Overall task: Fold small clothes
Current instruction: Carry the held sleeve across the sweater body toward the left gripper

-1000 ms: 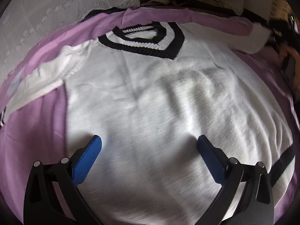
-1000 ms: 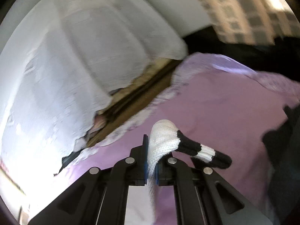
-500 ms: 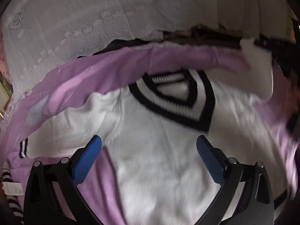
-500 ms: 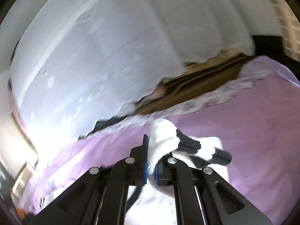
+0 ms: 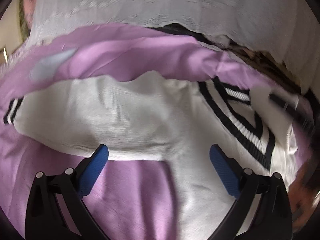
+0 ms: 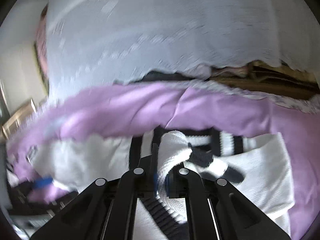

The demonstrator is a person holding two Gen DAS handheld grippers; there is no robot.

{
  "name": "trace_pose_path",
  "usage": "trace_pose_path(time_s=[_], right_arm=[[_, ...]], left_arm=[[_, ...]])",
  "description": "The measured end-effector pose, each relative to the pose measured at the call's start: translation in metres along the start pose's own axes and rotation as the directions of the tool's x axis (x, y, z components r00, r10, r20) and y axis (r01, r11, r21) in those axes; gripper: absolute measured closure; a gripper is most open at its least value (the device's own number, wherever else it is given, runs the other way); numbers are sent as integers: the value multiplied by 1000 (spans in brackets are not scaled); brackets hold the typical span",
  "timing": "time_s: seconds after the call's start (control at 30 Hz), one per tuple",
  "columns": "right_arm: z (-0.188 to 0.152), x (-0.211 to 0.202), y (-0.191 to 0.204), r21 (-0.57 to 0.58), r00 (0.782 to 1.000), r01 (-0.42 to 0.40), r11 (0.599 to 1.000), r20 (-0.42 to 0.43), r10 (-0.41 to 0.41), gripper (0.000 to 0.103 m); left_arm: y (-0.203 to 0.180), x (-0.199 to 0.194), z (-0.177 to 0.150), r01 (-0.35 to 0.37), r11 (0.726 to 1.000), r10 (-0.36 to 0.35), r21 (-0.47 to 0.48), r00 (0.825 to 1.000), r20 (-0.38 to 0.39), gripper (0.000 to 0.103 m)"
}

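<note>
**Right sleeve carried in over the chest**

Since a second before, my right gripper (image 6: pixel 161 177) had swept the pinched sleeve cuff (image 6: pixel 210 158) from bare purple sheet to above the sweater (image 5: pixel 152 120)'s striped V-neck (image 5: pixel 246 128). Its jaws were shut tight on the white knit. My left gripper (image 5: pixel 159 160) had slid towards the other sleeve (image 5: pixel 66 118), jaws wide open and empty. To fold well, I judged the cuff should land flat across the chest, edge straight, before I let go. The purple sheet (image 5: pixel 128 198) left room all round; a white lace cover (image 6: pixel 180 40) bounded the far edge.
</note>
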State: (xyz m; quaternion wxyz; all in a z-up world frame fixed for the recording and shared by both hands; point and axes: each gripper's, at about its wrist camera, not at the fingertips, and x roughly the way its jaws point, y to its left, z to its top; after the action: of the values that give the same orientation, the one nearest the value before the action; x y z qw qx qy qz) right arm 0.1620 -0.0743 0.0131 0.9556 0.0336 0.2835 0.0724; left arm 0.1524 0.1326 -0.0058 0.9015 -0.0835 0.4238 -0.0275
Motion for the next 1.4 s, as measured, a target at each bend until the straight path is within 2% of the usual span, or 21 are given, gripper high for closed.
trace_pose_path(time_s=[0.13,0.2,0.23,0.27,0.33,0.37,0.5,0.6,0.7,0.77,0.87,0.93,0.97,1.0,1.1,1.13,1.2,1.27,1.3,1.37,1.4], right_arm=[[-17,27,24,-99,994,10,995,-106,-20,96],[-24,39,31,-129,984,-17,991,-177,-6,92],[-26,41,33,-138,979,-30,990,-204,1,87],[-27,43,35,-144,975,-45,989,-220,12,73],[-29,37,38,-167,970,-89,982,-240,47,58],[-30,31,40,-192,968,-110,975,-244,61,56],[-38,-10,33,-262,966,-183,948,-227,124,51],[-46,-54,7,-274,971,-206,939,-173,163,43],[-48,-75,-24,-257,984,-155,954,-124,126,40],[-49,-83,-52,-227,997,-57,972,-63,44,40],[-49,-84,-100,-62,1000,11,998,-9,-11,40],[-51,-77,-133,86,1000,7,996,-13,-6,40],[-52,-74,-145,142,1000,-9,990,-20,12,40],[-53,-71,-154,183,999,-22,983,-24,26,40],[-56,-62,-167,248,998,-39,968,-33,49,40],[-56,-59,-167,244,998,-40,969,-39,51,40],[-58,-54,-163,232,998,-38,972,-48,51,40],[-60,-54,-162,232,998,-36,972,-46,48,40],[-60,-53,-162,234,998,-39,971,-46,51,40],[-62,-56,-163,245,998,-35,969,-50,48,42],[-63,-57,-164,247,997,-31,968,-56,46,42]], left_arm=[[17,5,5,9,997,-9,-73,1000,-5,4],[20,9,6,22,996,-23,-89,1000,-11,4],[22,9,5,20,996,-21,-85,1000,-9,4],[20,9,4,13,997,-13,-76,1000,-8,4],[16,11,4,12,998,-13,-62,1000,-7,4],[17,10,3,19,998,-20,-57,1000,-10,4],[12,8,0,65,997,-66,-44,997,-26,4],[-1,9,-3,116,993,-117,-22,992,-49,4],[-28,14,-4,112,992,-108,50,992,-72,4],[-50,14,-4,79,990,-72,120,996,-59,5],[-97,6,-4,-27,962,21,272,999,25,5],[-130,1,-6,-118,920,86,372,991,101,4],[-144,2,-6,-167,897,123,410,984,132,4],[-162,7,-7,-239,855,180,461,969,169,4],[-189,27,-5,-336,780,259,528,941,216,4],[-192,31,-2,-346,771,267,534,938,223,4],[-200,38,1,-349,760,257,549,936,240,11],[-201,40,2,-346,758,249,553,937,245,34],[-198,39,1,-330,771,238,545,943,233,39],[-184,39,3,-256,826,189,501,965,181,61],[-173,39,4,-231,853,178,469,972,155,67]])
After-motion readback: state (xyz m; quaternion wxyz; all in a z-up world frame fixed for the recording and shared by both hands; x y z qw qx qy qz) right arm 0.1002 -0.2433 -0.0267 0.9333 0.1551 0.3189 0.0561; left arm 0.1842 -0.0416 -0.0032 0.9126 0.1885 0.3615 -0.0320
